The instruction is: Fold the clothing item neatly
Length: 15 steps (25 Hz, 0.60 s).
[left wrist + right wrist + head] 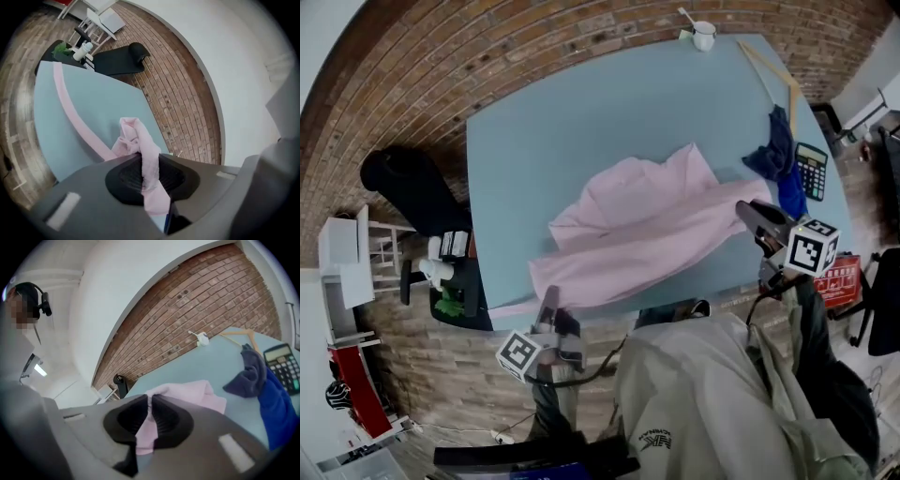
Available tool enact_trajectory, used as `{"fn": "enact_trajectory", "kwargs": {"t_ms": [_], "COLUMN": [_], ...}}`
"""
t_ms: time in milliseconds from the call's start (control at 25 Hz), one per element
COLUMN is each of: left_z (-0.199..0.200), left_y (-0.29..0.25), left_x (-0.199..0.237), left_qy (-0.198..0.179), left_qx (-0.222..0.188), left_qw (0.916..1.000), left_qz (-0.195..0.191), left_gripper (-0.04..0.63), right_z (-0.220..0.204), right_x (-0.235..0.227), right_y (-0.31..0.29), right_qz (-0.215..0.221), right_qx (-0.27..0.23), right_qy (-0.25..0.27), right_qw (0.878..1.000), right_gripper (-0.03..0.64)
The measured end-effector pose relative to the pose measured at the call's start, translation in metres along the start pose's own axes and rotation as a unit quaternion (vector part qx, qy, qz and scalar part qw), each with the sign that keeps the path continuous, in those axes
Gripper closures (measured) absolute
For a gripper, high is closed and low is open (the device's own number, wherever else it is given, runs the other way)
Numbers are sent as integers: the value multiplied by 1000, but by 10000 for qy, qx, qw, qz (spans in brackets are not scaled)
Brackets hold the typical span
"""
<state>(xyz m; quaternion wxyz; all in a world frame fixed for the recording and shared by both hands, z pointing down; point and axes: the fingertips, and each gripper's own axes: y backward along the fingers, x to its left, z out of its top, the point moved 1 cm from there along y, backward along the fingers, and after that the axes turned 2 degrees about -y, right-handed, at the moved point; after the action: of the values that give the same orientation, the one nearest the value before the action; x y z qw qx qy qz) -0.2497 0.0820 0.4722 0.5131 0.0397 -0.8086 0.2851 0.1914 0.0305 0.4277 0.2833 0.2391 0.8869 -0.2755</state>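
Observation:
A pale pink shirt (642,234) lies on the light blue table (534,141), its near edge lifted off the surface. At the table's near left corner my left gripper (548,302) is shut on that hem, and pink cloth (149,164) shows pinched between its black pads. My right gripper (752,216), near the right end of the shirt's lifted edge, is likewise shut on the shirt, with a fold of pink fabric (149,420) clamped between its jaws. The stretch of hem between the two grippers hangs raised above the table.
A dark blue cloth (780,155) lies at the table's right side beside a calculator (811,171). A wooden hanger (773,75) and a white cup (704,36) sit at the far right corner. The wearer's grey jacket (703,394) fills the near side. Brick floor surrounds the table.

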Motion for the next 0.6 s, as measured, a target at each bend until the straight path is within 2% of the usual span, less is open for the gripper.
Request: {"fn": "enact_trajectory", "kwargs": {"t_ms": [120, 200, 280, 320, 400, 480, 520, 600], "left_z": [35, 59, 81, 89, 100, 106, 107, 109], "left_y": [-28, -50, -78, -95, -126, -146, -151, -155], "left_x": [-18, -21, -16, -10, 3, 8, 10, 15], "left_qy": [233, 411, 351, 240, -61, -383, -527, -806], "left_qx": [-105, -174, -175, -139, -22, 116, 181, 298], "left_qw": [9996, 9989, 9992, 9996, 9997, 9980, 9969, 9945], "left_qz": [-109, -121, -65, 15, 248, 489, 556, 599], "left_gripper": [528, 528, 527, 526, 499, 389, 360, 315], "right_z": [33, 50, 59, 59, 56, 50, 47, 44], "right_x": [1, -5, -23, -38, -73, -97, -101, -100], "right_y": [-43, -77, -110, -124, -145, -161, -166, -171], "right_qz": [226, 573, 652, 486, -233, -908, -1075, -1125], "right_qx": [228, 381, 494, 546, 678, 855, 929, 1020], "right_qy": [81, 30, -200, -366, -592, -397, -233, -81], "right_qw": [9995, 9976, 9964, 9967, 9957, 9914, 9896, 9884], "right_gripper": [586, 586, 586, 586, 578, 572, 572, 572]}}
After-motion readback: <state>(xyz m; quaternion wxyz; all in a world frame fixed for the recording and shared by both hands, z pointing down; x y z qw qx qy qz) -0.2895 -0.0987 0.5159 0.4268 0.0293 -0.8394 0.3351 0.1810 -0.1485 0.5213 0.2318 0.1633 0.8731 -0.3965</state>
